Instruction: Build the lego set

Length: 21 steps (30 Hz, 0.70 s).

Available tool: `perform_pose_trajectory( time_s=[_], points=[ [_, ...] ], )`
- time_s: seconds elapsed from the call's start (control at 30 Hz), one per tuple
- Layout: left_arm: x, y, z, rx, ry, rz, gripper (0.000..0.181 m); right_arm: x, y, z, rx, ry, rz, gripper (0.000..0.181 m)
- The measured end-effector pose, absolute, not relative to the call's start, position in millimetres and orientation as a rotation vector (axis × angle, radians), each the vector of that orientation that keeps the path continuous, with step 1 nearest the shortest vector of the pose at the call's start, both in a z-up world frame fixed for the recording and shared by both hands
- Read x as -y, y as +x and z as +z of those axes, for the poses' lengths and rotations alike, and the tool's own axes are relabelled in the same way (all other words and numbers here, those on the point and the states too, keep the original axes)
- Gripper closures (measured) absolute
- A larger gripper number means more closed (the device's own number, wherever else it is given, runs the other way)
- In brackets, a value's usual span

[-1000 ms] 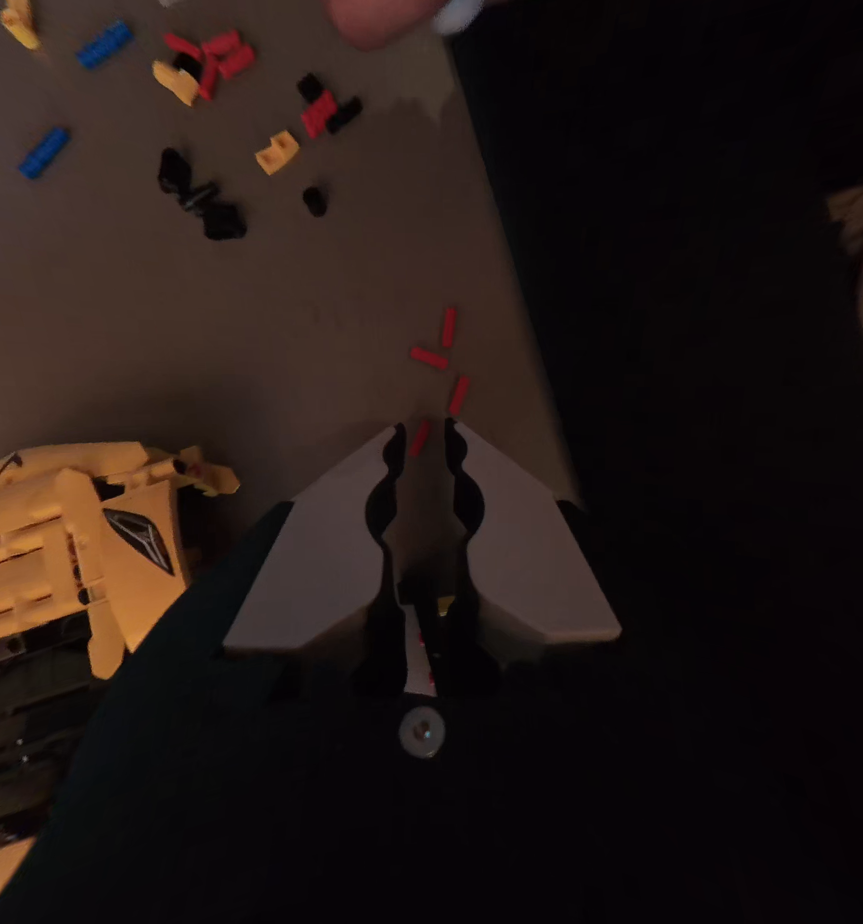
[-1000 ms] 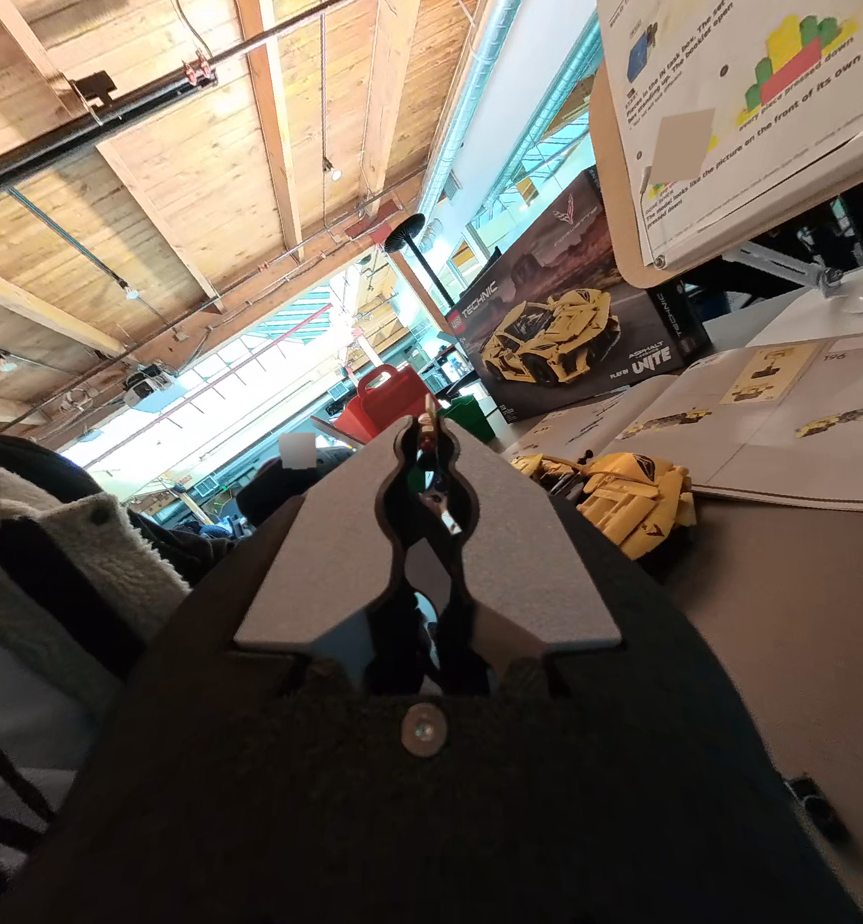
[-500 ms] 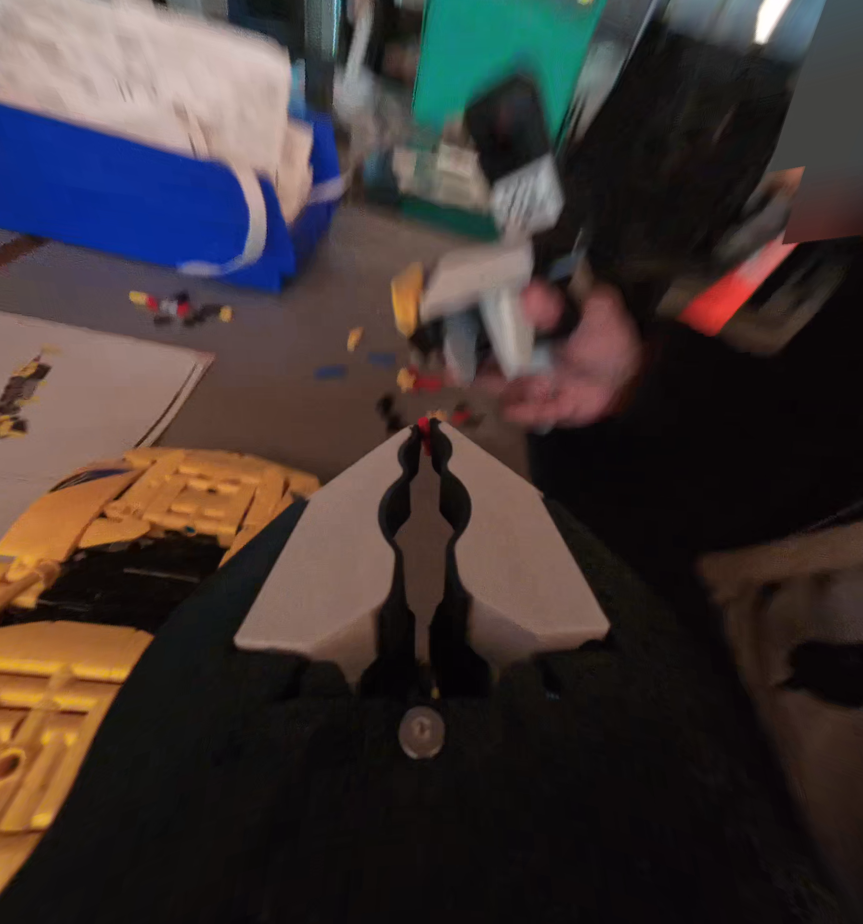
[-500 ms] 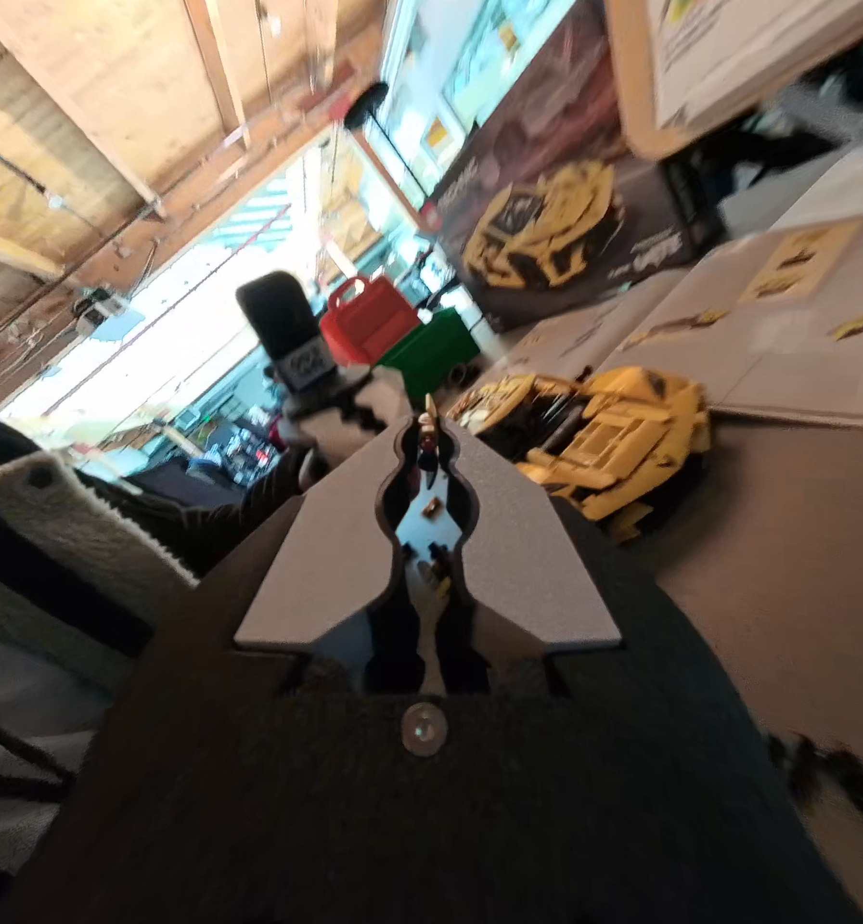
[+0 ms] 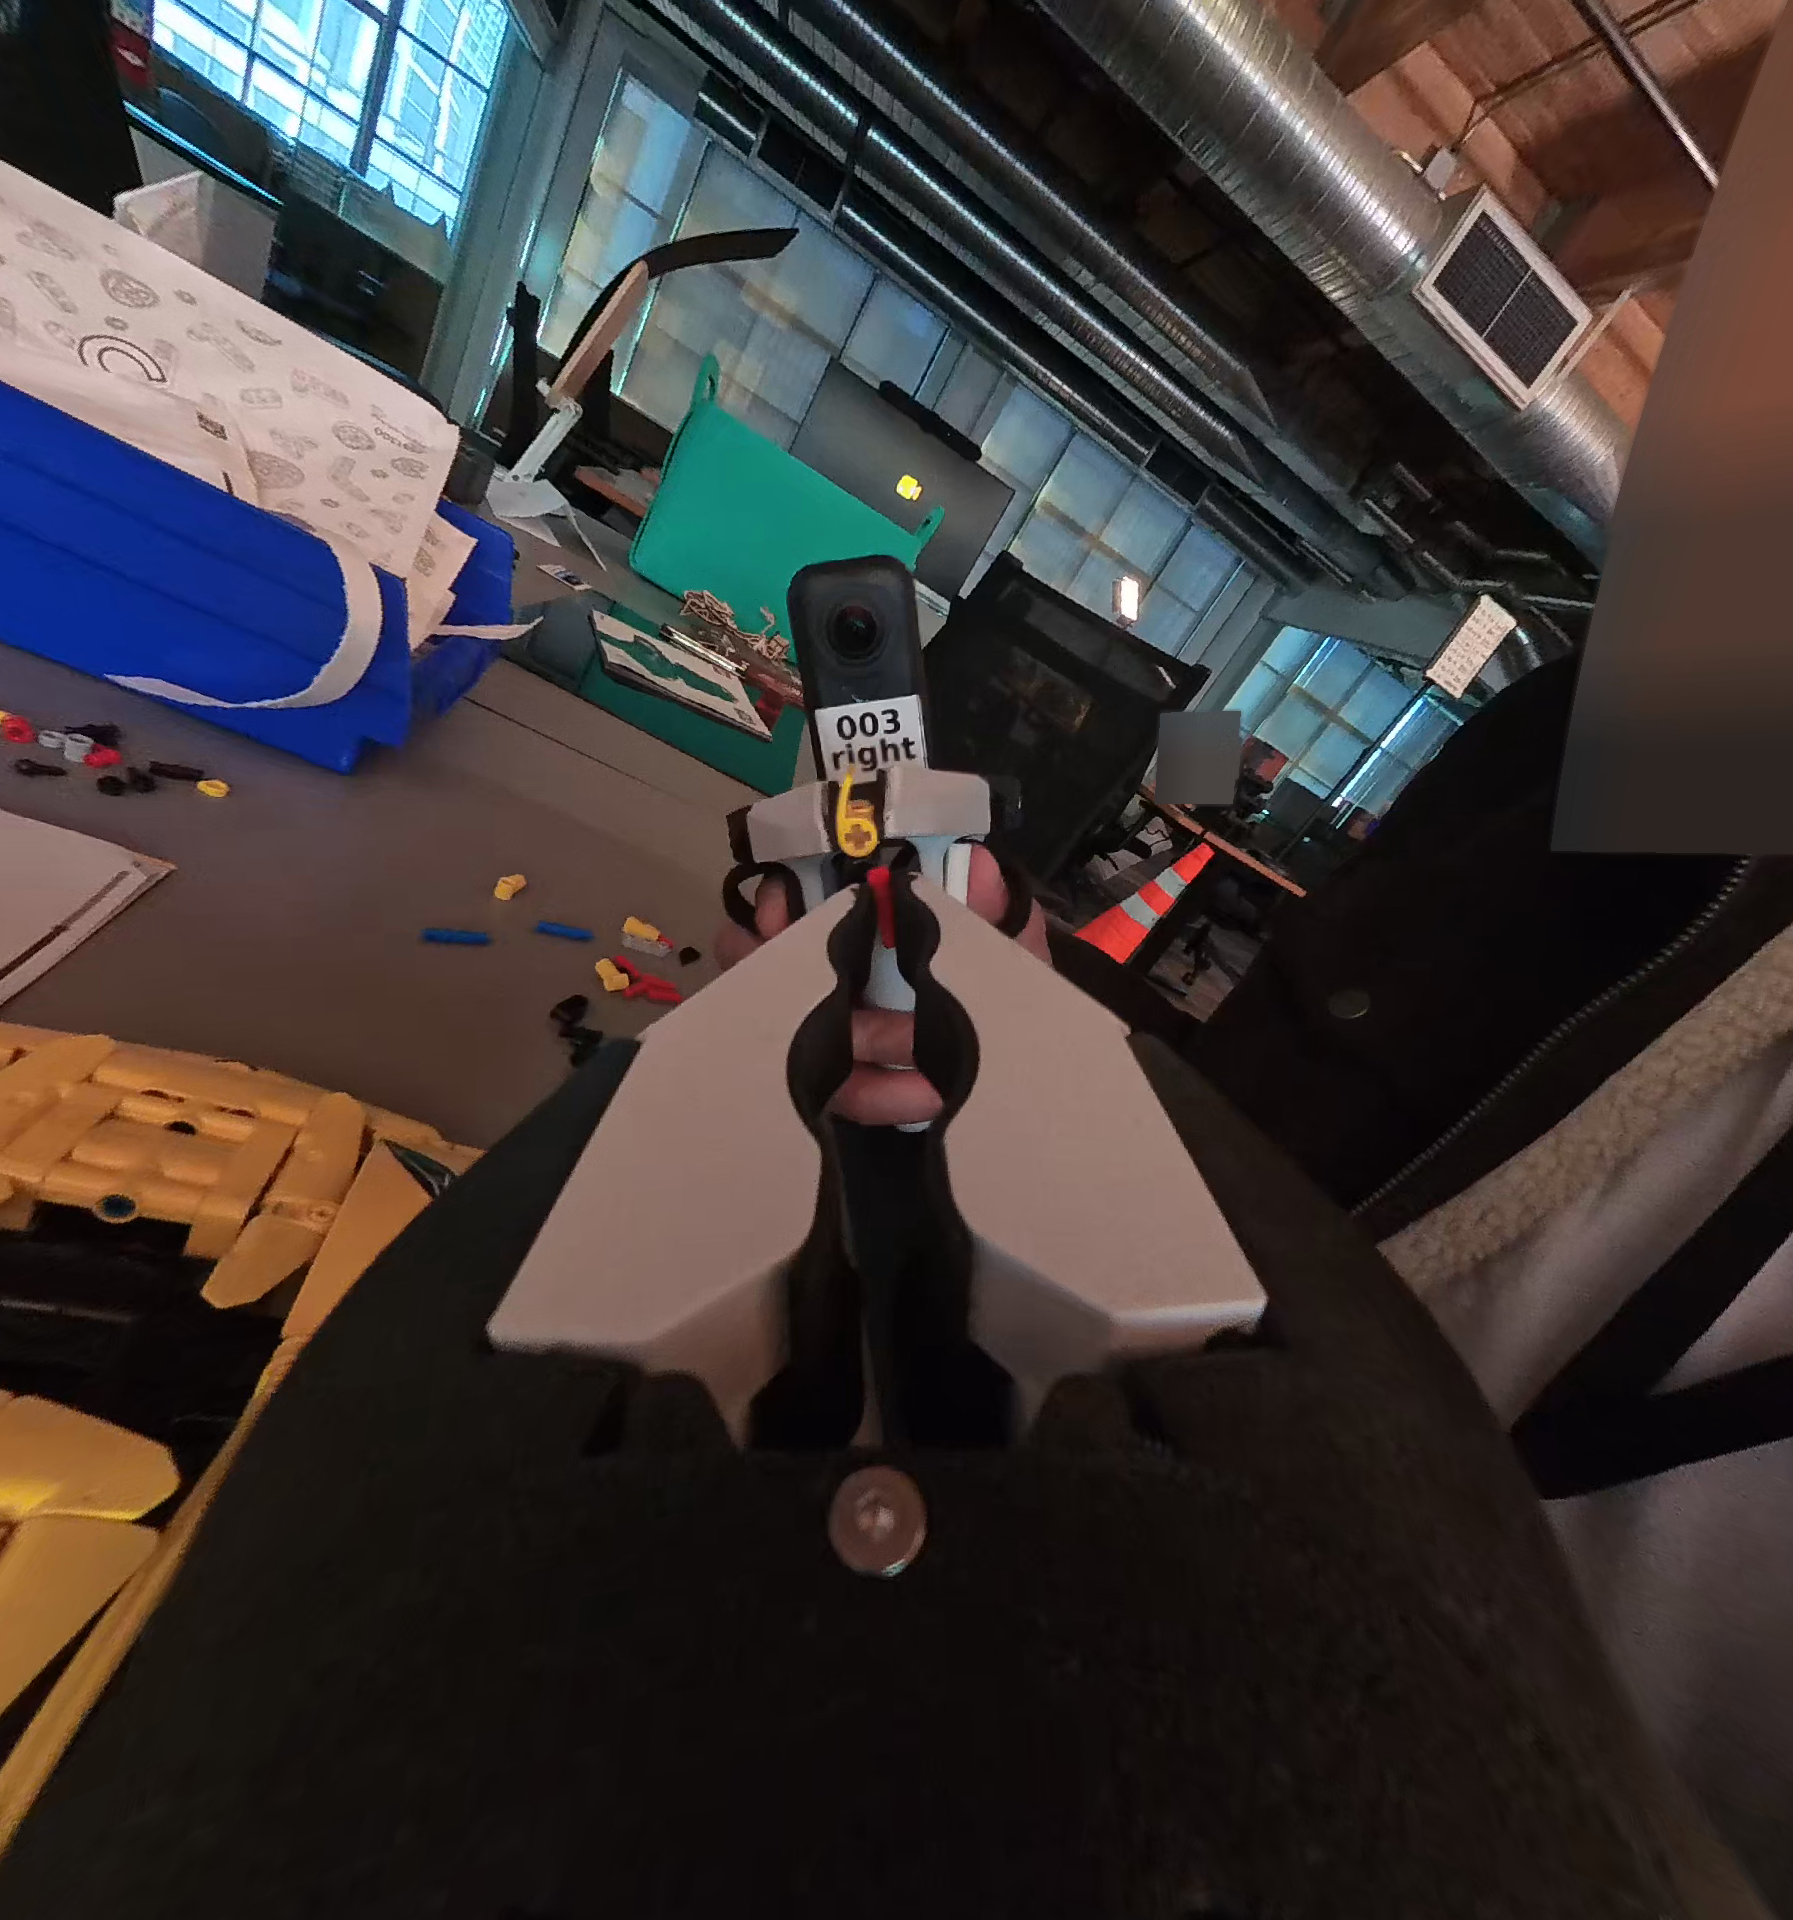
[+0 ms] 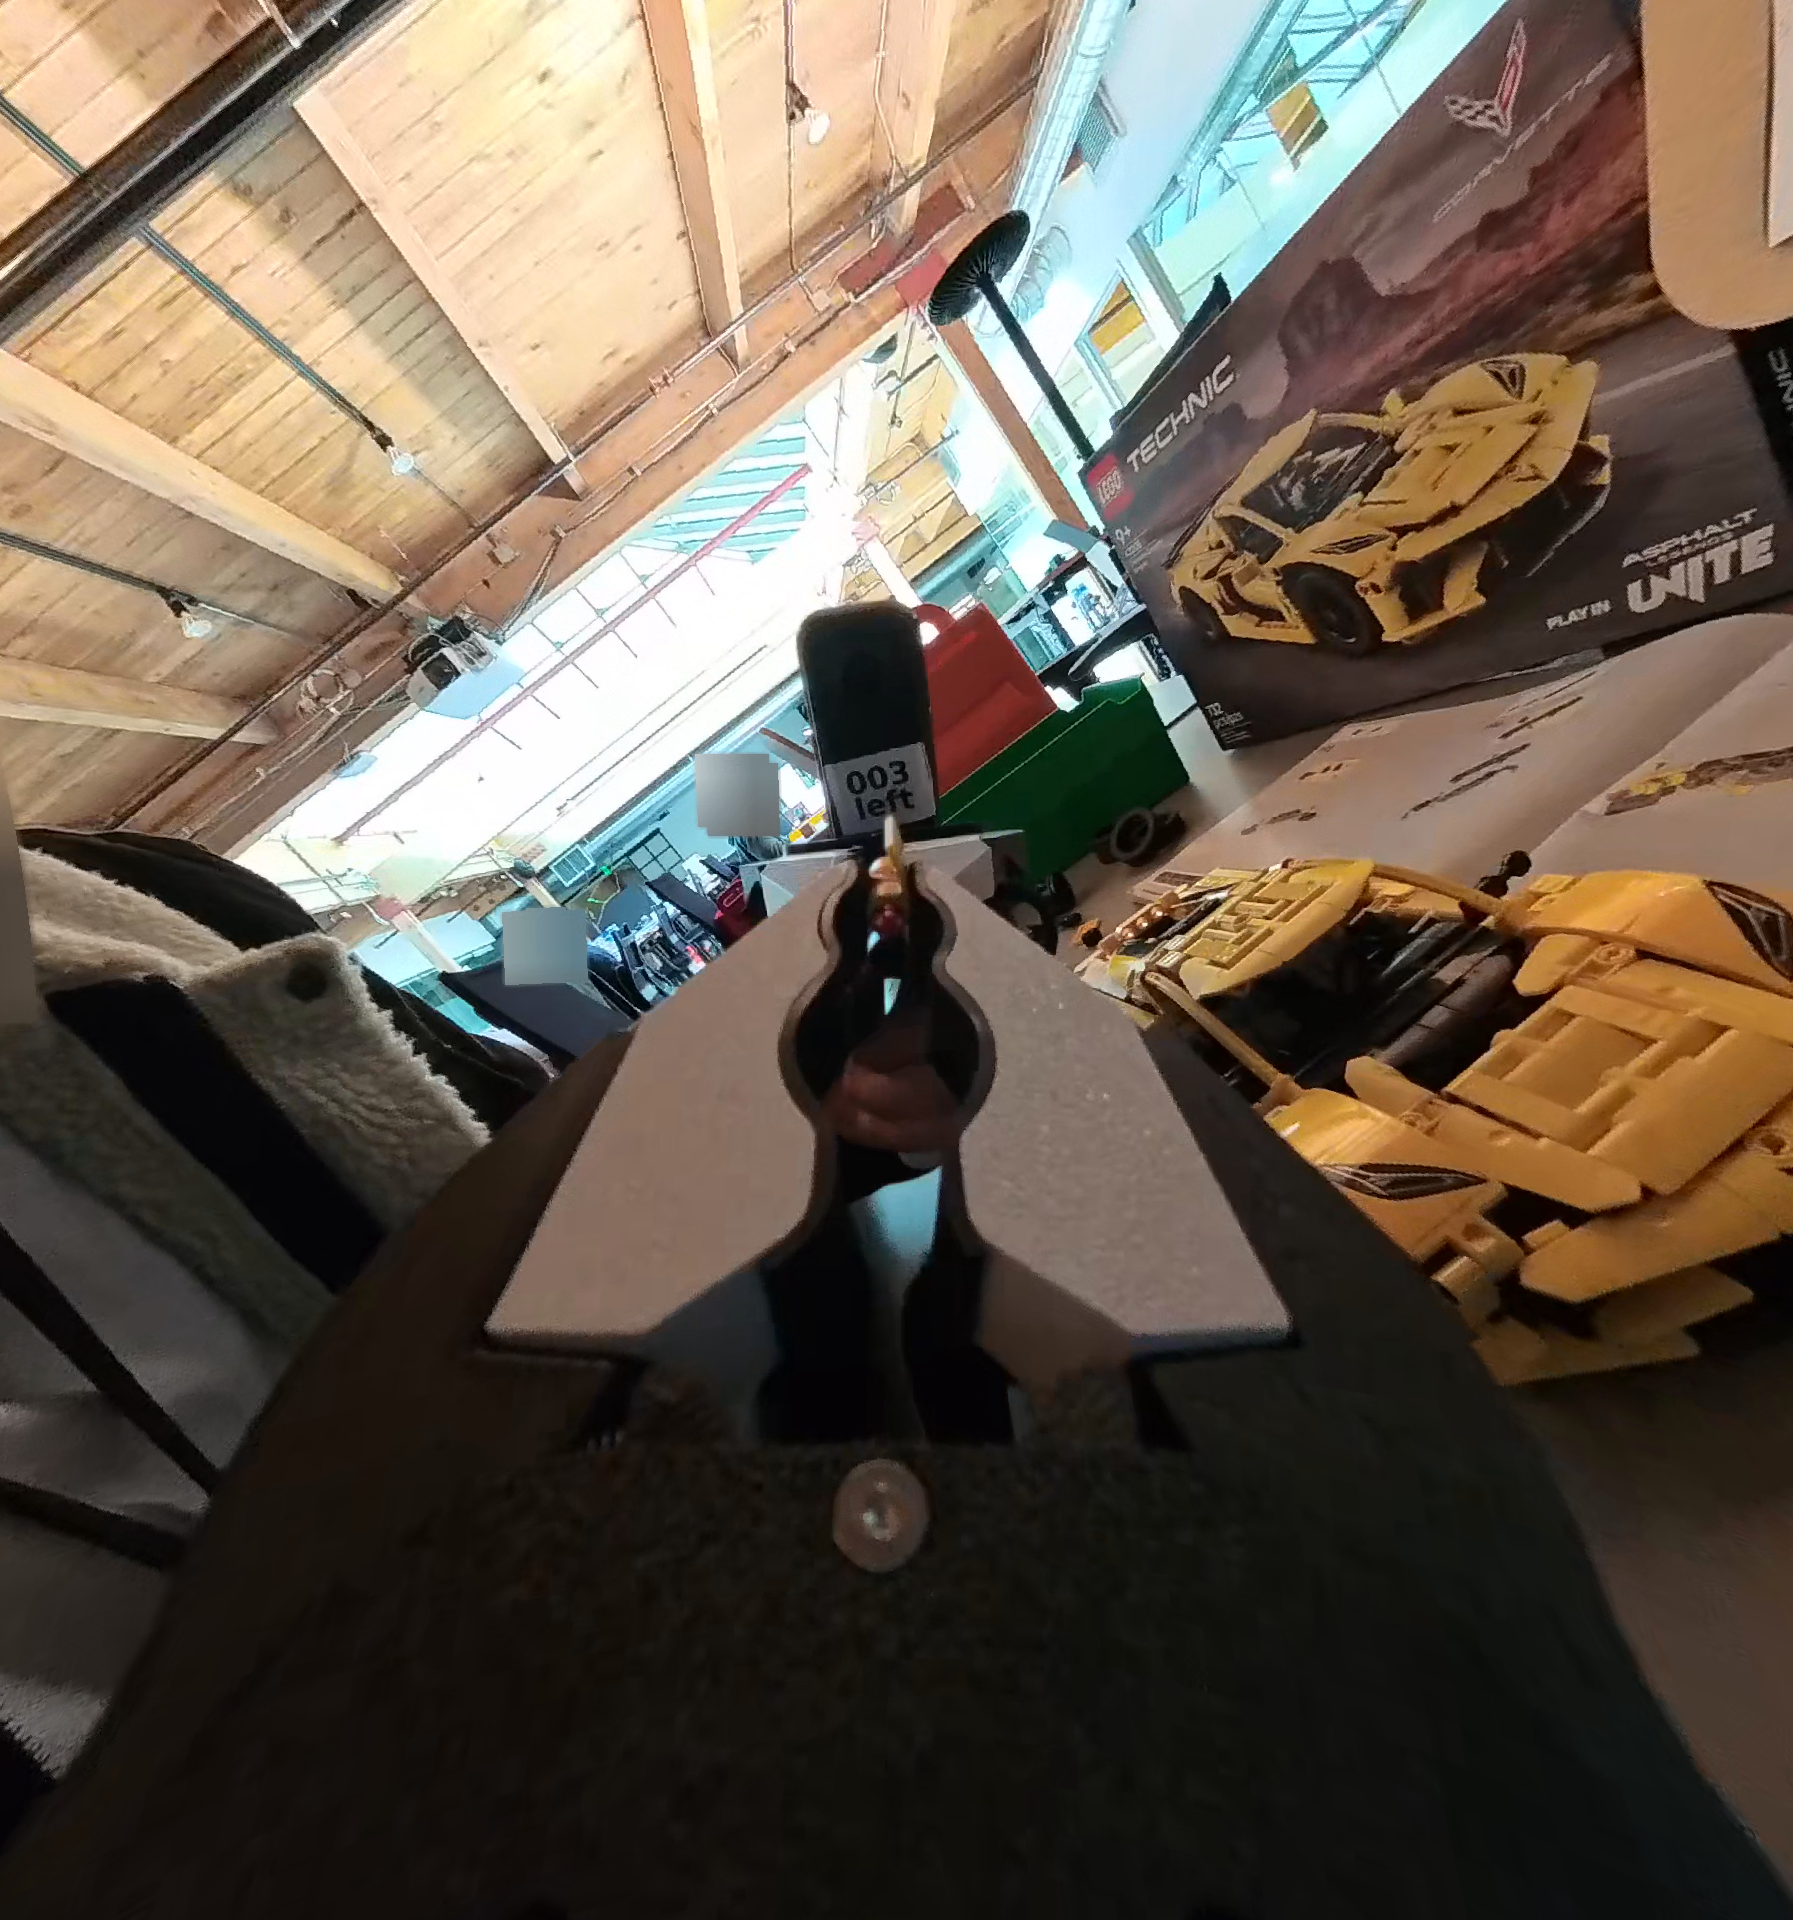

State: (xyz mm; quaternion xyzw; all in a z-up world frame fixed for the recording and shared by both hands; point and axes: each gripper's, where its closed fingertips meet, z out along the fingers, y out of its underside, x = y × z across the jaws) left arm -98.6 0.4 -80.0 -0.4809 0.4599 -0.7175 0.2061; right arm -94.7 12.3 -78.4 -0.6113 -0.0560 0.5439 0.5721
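Jaws of my left gripper (image 5: 879,902) pinch a small red pin (image 5: 879,906) and those of my right gripper (image 6: 890,896) pinch a small yellow piece (image 5: 856,828), tip to tip above the worktop (image 5: 331,935), so I judge the joining step is in hand, needing careful alignment, while the yellow car (image 6: 1494,1060) waits beside.

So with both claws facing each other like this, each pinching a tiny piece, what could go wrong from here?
1. The left claw grips the thin red pin only at its very tips, so a sideways push against the yellow piece could twist it loose.
2. The right claw holds that yellow piece just as narrowly; misaligned pressure may pop it out.
3. A dropped pin could get lost among the loose parts scattered on the table.
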Motion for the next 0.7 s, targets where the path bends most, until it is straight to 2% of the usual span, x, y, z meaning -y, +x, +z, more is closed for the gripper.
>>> perform_pose_trajectory(
  time_s=[0.7],
  points=[
    [21,-92,-115,-1.527,-1.433,-1.850,0.181,-16,-105,-116,0.322,-1.677,0.988,0.175]
  ],
)
